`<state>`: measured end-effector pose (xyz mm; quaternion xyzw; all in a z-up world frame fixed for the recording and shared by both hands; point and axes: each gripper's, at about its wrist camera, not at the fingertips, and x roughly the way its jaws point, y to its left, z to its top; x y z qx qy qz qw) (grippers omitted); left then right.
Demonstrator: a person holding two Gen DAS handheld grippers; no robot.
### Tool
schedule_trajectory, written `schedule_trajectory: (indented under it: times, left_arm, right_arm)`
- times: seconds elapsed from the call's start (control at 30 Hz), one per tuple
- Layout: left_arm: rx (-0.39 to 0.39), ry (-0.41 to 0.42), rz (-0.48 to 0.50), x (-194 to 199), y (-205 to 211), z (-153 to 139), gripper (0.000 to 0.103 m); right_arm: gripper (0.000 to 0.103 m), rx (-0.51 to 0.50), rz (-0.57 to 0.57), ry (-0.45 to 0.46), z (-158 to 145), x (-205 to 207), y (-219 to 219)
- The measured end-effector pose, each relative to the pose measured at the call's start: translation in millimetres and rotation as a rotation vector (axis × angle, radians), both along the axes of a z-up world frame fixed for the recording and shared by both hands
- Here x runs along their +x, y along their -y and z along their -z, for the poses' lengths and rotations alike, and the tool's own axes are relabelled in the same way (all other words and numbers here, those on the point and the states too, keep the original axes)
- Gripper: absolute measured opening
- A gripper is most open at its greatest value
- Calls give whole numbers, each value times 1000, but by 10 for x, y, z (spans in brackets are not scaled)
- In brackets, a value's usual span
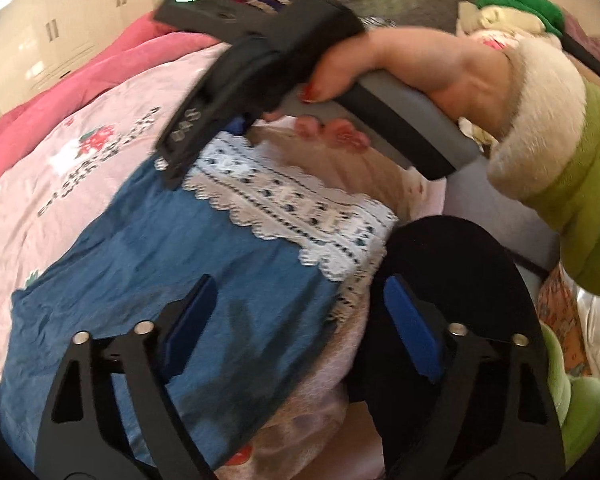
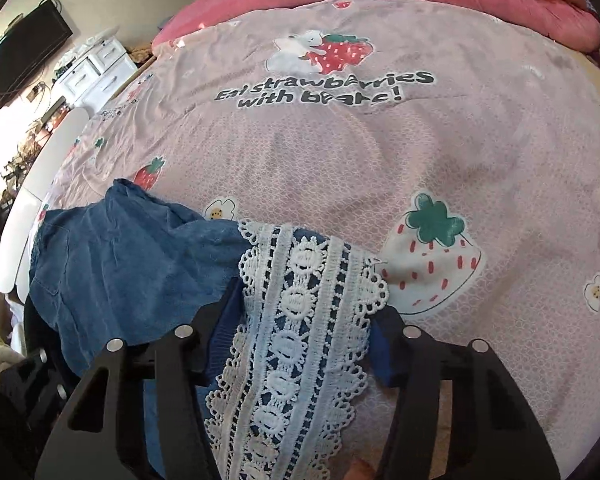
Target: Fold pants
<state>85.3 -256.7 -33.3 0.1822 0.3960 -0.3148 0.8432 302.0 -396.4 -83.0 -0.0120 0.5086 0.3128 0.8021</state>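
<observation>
Here the right tool straddles the pants' lace hem, grip unclear; left tool released.

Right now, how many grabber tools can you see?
2. The left gripper hangs over the blue pants; the right gripper has their lace hem between its fingers. None seems hidden.

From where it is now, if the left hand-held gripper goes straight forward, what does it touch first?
Most likely the blue pants: the open left hand-held gripper points at their blue cloth, just short of the white lace hem. Depth is uncertain.
</observation>
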Motion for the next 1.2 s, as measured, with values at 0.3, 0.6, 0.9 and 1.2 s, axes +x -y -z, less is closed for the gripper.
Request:
schedule_trajectory:
  times: [0.3, 0.6, 0.9, 1.2]
  left_arm:
    - [114, 63, 135, -106, 447, 206, 52]
    - [26, 7, 74, 54, 394, 208, 20]
    - [-184, -81, 14, 40, -161, -64, 8]
    - [-271, -103, -74, 7, -648, -86, 5]
  right_arm:
    - [44, 25, -8, -36, 16, 46, 31]
    - [29, 53, -28, -49, 1, 41, 37]
    - [24, 92, -44, 2, -344, -117, -79]
    - [24, 61, -81, 30, -609, -171, -599]
